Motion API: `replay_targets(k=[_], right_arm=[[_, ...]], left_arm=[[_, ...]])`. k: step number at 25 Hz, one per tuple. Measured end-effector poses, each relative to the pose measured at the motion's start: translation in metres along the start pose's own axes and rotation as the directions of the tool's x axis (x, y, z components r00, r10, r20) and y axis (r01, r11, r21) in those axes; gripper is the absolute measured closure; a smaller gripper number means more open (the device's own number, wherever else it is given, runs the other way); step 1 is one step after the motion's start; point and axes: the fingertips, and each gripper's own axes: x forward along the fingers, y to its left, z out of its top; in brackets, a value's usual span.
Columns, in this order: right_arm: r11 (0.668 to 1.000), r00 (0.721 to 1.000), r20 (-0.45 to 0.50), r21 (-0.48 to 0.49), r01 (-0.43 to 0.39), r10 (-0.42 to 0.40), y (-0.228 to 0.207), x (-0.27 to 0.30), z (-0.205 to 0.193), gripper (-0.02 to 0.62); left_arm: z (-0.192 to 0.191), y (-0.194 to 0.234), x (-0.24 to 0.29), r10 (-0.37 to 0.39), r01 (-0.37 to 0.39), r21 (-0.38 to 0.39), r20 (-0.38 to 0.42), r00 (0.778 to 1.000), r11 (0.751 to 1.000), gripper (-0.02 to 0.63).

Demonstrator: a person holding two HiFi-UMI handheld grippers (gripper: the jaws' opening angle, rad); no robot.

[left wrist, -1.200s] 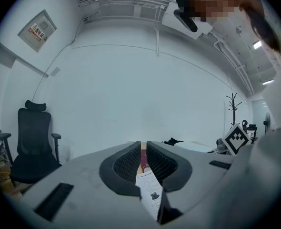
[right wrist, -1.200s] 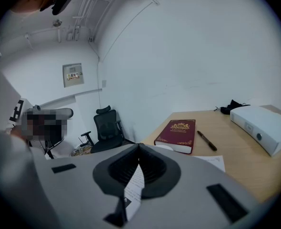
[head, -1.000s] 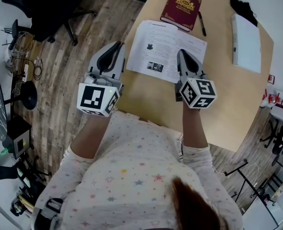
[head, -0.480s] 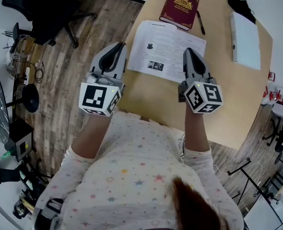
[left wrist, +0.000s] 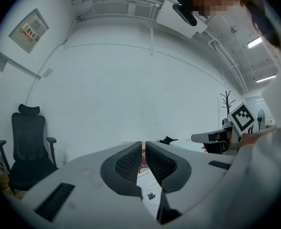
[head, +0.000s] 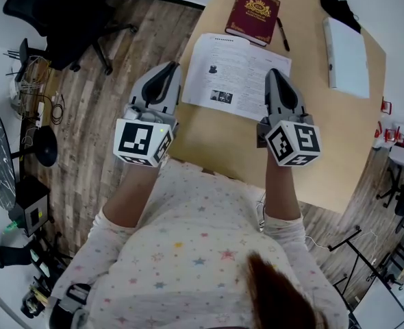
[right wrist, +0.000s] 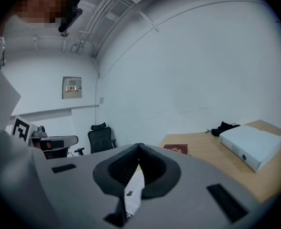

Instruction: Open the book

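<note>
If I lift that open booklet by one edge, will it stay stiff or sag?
Probably sags: the booklet looks thin and lies flat on the table. Likely light, so a push should slide it whole.

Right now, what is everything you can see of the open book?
The open book lies flat on the wooden table, near its edge. Its white paper pages show black print and small dark pictures. A red book sits just past its far edge. The right gripper overlaps its right page in the head view; contact is unclear.
</note>
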Motion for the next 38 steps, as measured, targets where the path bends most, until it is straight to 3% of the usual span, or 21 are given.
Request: replay_targets(k=[22, 38], right_arm=[[0.997, 0.993, 0.095, -0.027, 0.073, -0.071, 0.006, -0.024, 0.035, 0.594], [0.991, 0.982, 0.140, -0.028, 0.133, -0.128, 0.013, -0.039, 0.032, 0.594]], left_arm=[[0.018, 0.002, 0.004, -0.066, 0.065, 0.021, 0.029, 0.997, 0.998, 0.575], [0.015, 0.011, 0.001, -0.099, 0.097, 0.035, 0.046, 0.994, 0.995, 0.575]])
